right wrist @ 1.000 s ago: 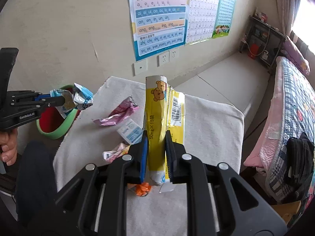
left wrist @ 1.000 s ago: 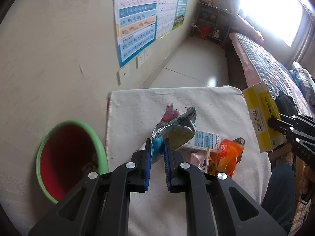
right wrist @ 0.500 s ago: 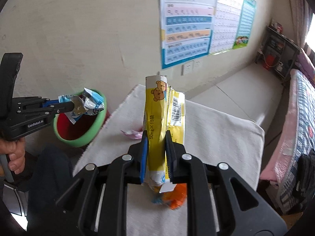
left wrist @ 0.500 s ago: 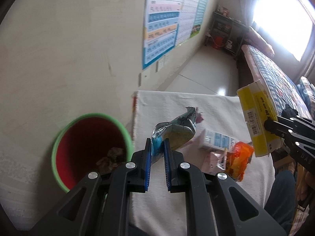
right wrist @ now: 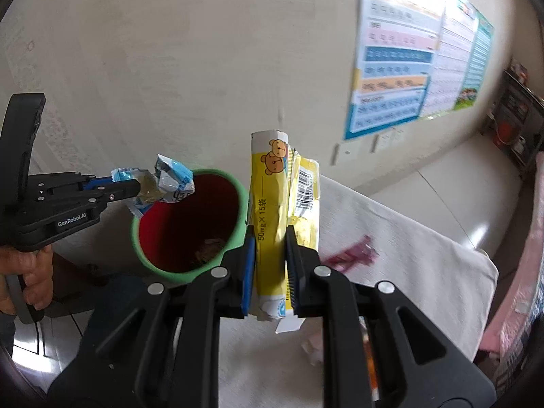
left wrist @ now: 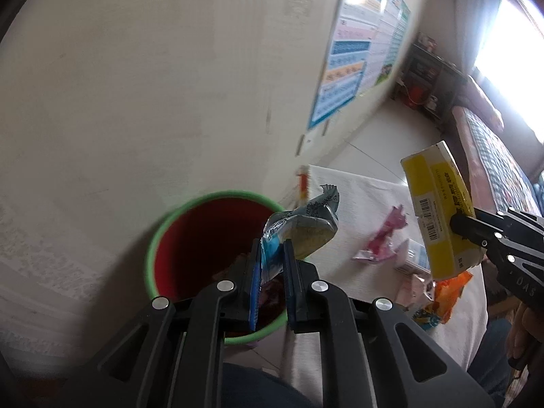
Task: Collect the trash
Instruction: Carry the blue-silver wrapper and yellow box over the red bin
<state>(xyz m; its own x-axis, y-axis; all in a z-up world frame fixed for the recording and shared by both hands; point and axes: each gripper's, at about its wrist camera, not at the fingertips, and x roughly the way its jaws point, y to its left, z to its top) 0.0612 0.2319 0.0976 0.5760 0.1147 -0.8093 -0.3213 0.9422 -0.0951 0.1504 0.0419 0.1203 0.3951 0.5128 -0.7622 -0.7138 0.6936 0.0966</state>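
Note:
My left gripper [left wrist: 272, 255] is shut on a crumpled blue and silver wrapper [left wrist: 302, 224] and holds it over the rim of a bin that is red inside with a green rim [left wrist: 159, 231]. In the right wrist view the left gripper [right wrist: 136, 188] holds the wrapper [right wrist: 170, 180] above the bin [right wrist: 238, 183]. My right gripper [right wrist: 270, 241] is shut on a flattened yellow box with a bear print [right wrist: 272, 210], upright, just right of the bin. The box [left wrist: 438, 210] and right gripper [left wrist: 457, 224] also show in the left wrist view.
A white-cloth table [left wrist: 367, 204] beside the bin holds a pink wrapper [left wrist: 384, 238], a small white box [left wrist: 413, 258] and an orange wrapper [left wrist: 448, 289]. Some trash lies in the bin. A wall with posters [right wrist: 408, 68] stands behind. A bed [left wrist: 493, 156] is far right.
Both grippers have swung left toward the bin. The left one with the wrapper is now over its opening. The right one with the yellow box is now beside its rim.

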